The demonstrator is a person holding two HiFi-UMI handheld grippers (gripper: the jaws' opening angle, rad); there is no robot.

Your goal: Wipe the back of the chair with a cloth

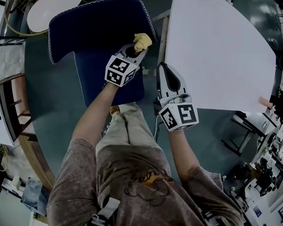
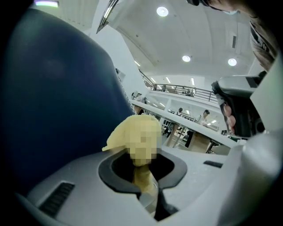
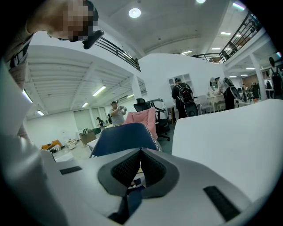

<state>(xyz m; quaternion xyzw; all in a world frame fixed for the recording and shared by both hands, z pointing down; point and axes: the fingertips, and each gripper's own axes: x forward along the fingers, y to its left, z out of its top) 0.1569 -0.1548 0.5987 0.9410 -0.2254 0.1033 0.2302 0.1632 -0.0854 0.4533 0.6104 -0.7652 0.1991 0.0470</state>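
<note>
Right beside the navy chair (image 1: 96, 23) stands a big white table (image 1: 218, 47), its edge close to the chair's right side. A pale round tabletop (image 1: 50, 11) and a yellow cable (image 1: 18, 31) lie at the top left, and wooden shelving (image 1: 11, 105) runs down the left edge.

The left gripper (image 1: 137, 46) pinches a yellow cloth (image 1: 142, 40) between its jaws. The bunched cloth sticks out past the tips at the right end of the chair's backrest. In the left gripper view the dark backrest fills the left side, just beside the cloth. Whether the cloth actually touches the fabric cannot be told.

The right gripper (image 1: 162, 68) hangs in the gap between chair and table, jaws pressed together on nothing, tips pointing away from the person. Its own view looks over the closed jaws to the chair, the table and a pink-draped seat (image 3: 143, 119) farther back.

The floor (image 1: 53, 99) is a dull grey-green. The room is a large open hall with a white ceiling, round lights and a railed upper gallery (image 2: 185, 90). Several people (image 3: 182, 99) stand far off.

The person's trouser leg (image 1: 125, 120) covers the front edge of the chair seat, and the chair's legs are out of sight beneath it. Part of the cloth is blurred over in the left gripper view.
</note>
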